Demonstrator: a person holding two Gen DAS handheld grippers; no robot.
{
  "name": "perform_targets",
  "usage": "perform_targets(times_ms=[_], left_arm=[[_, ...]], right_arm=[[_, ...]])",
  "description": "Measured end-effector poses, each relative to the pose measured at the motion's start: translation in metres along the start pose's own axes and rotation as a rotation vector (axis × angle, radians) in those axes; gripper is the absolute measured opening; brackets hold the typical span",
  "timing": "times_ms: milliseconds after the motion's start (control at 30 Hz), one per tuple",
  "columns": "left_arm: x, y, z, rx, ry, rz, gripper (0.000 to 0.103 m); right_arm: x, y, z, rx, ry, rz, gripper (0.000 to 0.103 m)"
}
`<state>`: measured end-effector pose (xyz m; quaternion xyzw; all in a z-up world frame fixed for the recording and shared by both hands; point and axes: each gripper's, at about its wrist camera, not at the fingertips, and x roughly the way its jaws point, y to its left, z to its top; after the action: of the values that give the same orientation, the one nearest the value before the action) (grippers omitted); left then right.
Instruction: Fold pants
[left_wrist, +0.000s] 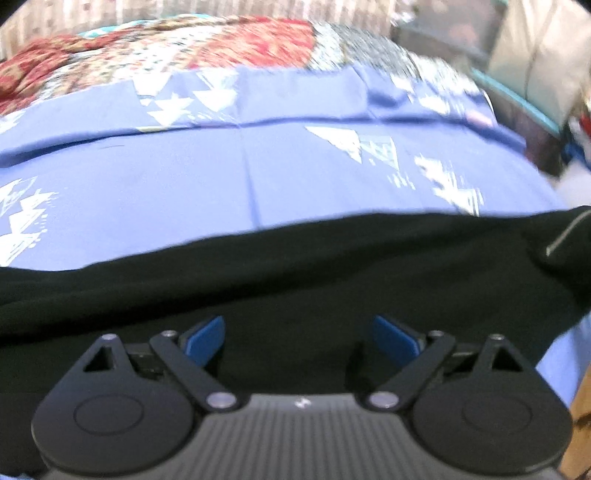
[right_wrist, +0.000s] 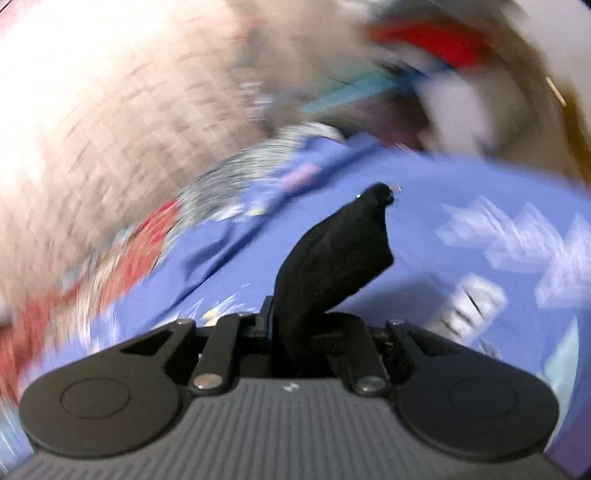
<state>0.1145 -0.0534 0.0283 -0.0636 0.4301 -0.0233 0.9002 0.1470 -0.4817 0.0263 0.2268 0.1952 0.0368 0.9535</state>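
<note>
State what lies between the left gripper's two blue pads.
Left wrist view: only the black pants lying beneath the left gripper; its pads stand apart, gripping nothing.

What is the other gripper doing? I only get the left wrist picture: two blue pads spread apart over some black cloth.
Observer: The right gripper is shut on a bunch of the black pants, which stick up past its fingers.
Operator: Is that cloth lying on anything?
Observer: In the right view the pinched end stands clear above the blue patterned bedsheet.
Operator: Anything shiny on it?
Observer: A small glint shows at the tip of that bunch; too blurred to say what it is.
</note>
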Motion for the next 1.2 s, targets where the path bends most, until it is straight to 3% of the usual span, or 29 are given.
perform_targets(times_ms=[167,300,400,467,533,633,833,933,1033,1200], left_arm=[[-0.014,0.022,0.003,-0.095,-0.014,-0.055,0.093],[-0.012,0.023,0.000,-0.093,-0.001,-0.085,0.096],[-0.006,0.016,0.000,-0.072,0.023,-0.132,0.099],[-0.002,0.010,0.000,-0.055,0.037,-0.157,0.103],[0.001,0.005,0.001,-0.037,0.050,-0.175,0.103],[0.004,0.003,0.001,-0.043,0.054,-0.195,0.103],[0.001,0.015,-0.002,-0.084,0.055,-0.179,0.103],[-0.009,0.028,-0.004,-0.103,0.036,-0.167,0.103],[-0.022,0.043,-0.011,-0.121,0.023,-0.149,0.103],[-0.037,0.064,-0.020,-0.121,0.004,-0.098,0.103]], right_arm=[[-0.001,0.064,-0.023,-0.361,0.054,0.132,0.019],[0.007,0.103,-0.064,-0.581,0.150,0.214,0.019],[0.012,0.130,-0.097,-0.792,0.241,0.216,0.032],[0.005,0.140,-0.115,-0.914,0.254,0.237,0.055],[-0.009,0.147,-0.118,-0.962,0.244,0.283,0.064],[-0.029,0.145,-0.101,-0.898,0.228,0.388,0.068],[-0.025,0.134,-0.073,-0.663,0.235,0.441,0.063],[-0.009,0.136,-0.081,-0.568,0.277,0.418,0.051],[0.009,0.138,-0.081,-0.536,0.316,0.343,0.050],[0.007,0.104,-0.044,-0.394,0.230,0.246,0.049]])
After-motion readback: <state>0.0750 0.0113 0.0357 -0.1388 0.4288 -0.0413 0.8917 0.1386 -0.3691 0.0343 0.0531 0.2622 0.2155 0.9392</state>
